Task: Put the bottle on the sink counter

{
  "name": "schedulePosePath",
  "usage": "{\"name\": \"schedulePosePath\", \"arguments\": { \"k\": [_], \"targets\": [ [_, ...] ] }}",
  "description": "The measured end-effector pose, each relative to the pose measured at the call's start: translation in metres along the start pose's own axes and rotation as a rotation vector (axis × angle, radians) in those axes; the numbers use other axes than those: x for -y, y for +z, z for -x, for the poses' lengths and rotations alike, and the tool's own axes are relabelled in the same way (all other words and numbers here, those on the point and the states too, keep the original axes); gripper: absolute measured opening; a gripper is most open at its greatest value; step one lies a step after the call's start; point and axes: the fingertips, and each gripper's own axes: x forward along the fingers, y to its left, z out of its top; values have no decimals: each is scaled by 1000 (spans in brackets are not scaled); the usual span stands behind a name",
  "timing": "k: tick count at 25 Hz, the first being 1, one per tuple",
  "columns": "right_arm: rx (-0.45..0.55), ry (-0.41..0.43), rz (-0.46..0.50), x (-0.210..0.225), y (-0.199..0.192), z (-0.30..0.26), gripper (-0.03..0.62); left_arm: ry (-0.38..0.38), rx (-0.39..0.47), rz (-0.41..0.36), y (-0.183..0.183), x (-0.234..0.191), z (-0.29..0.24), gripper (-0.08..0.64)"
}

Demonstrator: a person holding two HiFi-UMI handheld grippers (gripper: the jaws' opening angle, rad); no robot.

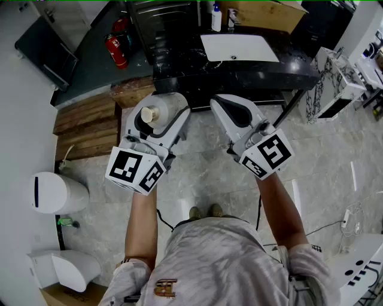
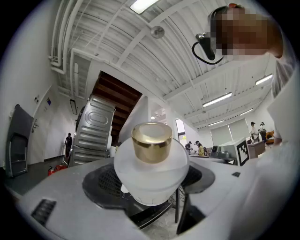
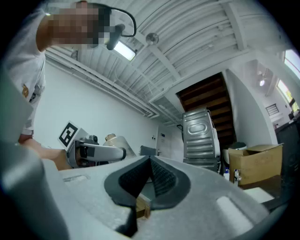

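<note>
A frosted white bottle [image 1: 160, 116] with a gold cap [image 1: 148, 113] stands upright between the jaws of my left gripper [image 1: 163, 103], which is shut on its round body. In the left gripper view the bottle [image 2: 151, 176] fills the middle, its gold cap [image 2: 151, 141] on top. My right gripper [image 1: 218, 101] is held beside it at the same height, its jaws shut with nothing in them; their black pads [image 3: 161, 180] meet at the tip. The black sink counter [image 1: 179, 63] with a white basin [image 1: 239, 46] lies ahead of both grippers.
A blue-capped bottle [image 1: 216, 18] and a cardboard box [image 1: 263, 13] stand at the back of the counter. Red fire extinguishers [image 1: 116, 51] and wooden pallets [image 1: 90, 125] are at the left, white bins [image 1: 57, 192] lower left, and a marbled white unit [image 1: 338, 83] at the right.
</note>
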Motion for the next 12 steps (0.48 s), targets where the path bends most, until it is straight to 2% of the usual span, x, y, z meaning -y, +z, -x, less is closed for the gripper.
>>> {"name": "schedulePosePath", "arguments": {
  "k": [12],
  "targets": [
    [-2, 3, -31, 18, -5, 9, 0, 17, 0, 1, -10, 3, -15, 327]
  ]
}}
